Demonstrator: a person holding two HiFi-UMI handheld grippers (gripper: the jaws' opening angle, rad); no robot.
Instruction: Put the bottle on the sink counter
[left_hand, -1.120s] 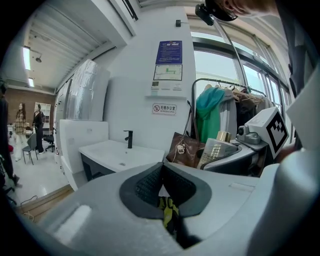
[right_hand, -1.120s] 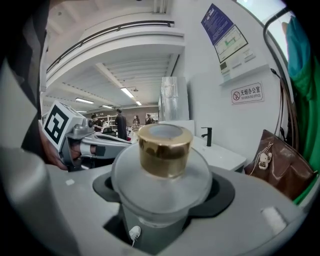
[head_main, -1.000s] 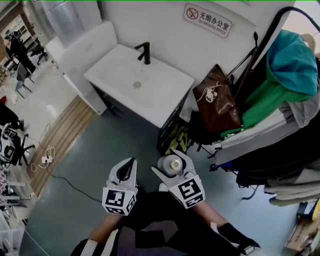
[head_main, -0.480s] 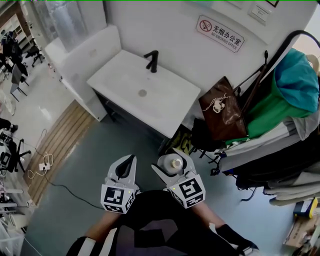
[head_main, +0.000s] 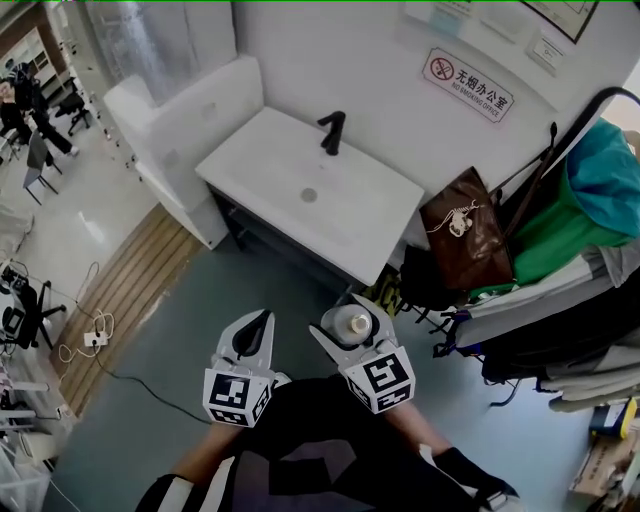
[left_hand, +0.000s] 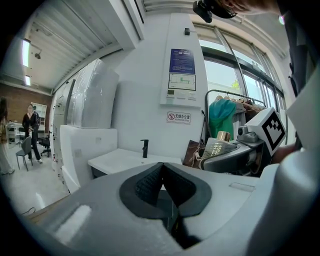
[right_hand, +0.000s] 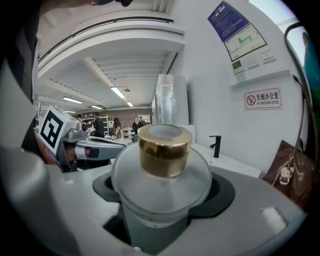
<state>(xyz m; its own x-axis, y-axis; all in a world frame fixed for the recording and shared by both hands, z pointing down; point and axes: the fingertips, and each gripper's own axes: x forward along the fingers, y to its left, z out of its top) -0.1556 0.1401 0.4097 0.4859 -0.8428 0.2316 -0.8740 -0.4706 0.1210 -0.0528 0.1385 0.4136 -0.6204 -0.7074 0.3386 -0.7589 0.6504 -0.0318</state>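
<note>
A frosted round bottle (head_main: 350, 324) with a gold cap (right_hand: 164, 150) stands upright between the jaws of my right gripper (head_main: 346, 318), which is shut on its body (right_hand: 162, 192). My left gripper (head_main: 265, 322) hangs beside it on the left, its ribbed pads (left_hand: 150, 181) pressed together with nothing between them. The bottle (left_hand: 219, 148) also shows at the right of the left gripper view. Ahead, over grey floor, is the white sink counter (head_main: 372, 215) with a black faucet (head_main: 333, 132) and a drain (head_main: 308, 195). Both grippers are well short of it.
A brown bag (head_main: 466, 240) hangs right of the counter, next to a rack of green and teal clothes (head_main: 560, 205). A white cabinet (head_main: 190, 110) adjoins the counter's left side. A cable and power strip (head_main: 92, 340) lie on the floor at the left.
Both grippers, with the bottle in the right one, have come closer to the sink counter, which now sits lower and further right in the head view. Neither pair of jaws has changed.
</note>
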